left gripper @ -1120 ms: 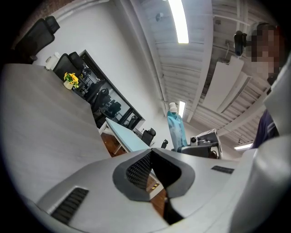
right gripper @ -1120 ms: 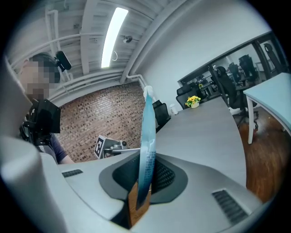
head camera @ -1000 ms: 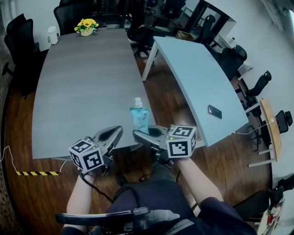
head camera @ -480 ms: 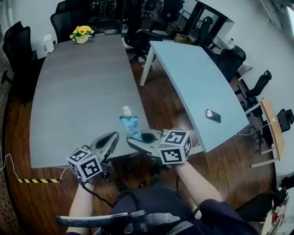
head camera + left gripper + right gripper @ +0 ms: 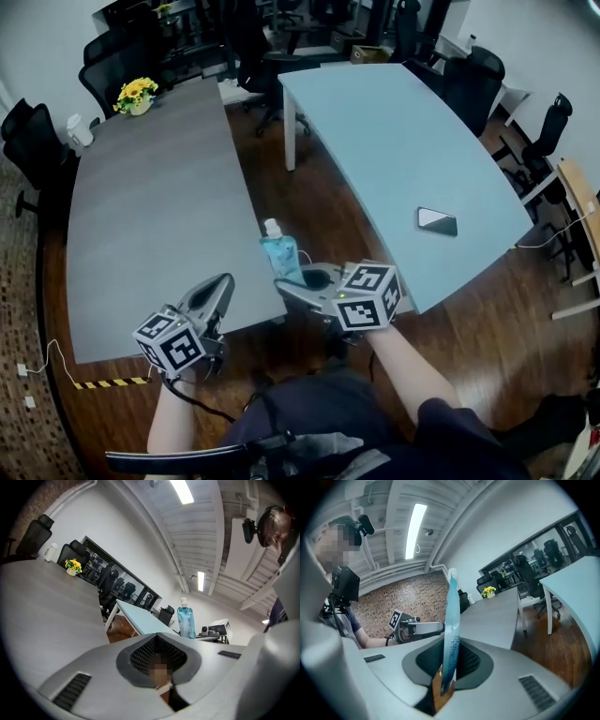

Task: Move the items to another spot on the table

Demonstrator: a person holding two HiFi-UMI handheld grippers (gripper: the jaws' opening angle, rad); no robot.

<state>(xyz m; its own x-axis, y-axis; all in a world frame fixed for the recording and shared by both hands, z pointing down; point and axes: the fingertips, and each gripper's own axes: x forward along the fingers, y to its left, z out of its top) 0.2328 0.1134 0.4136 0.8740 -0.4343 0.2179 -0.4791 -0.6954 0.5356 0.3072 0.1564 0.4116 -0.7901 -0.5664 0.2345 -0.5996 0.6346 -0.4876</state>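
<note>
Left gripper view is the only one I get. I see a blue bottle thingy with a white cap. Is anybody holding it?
Observer: Yes. The right gripper has its jaws shut on the blue pouch, pinching its lower edge.
Operator: Is it fat like a bottle?
Observer: No. Edge-on in the right gripper view it looks thin and flat.
Operator: Anything else I'm missing?
Observer: A dark phone lies on the light blue table.
</note>
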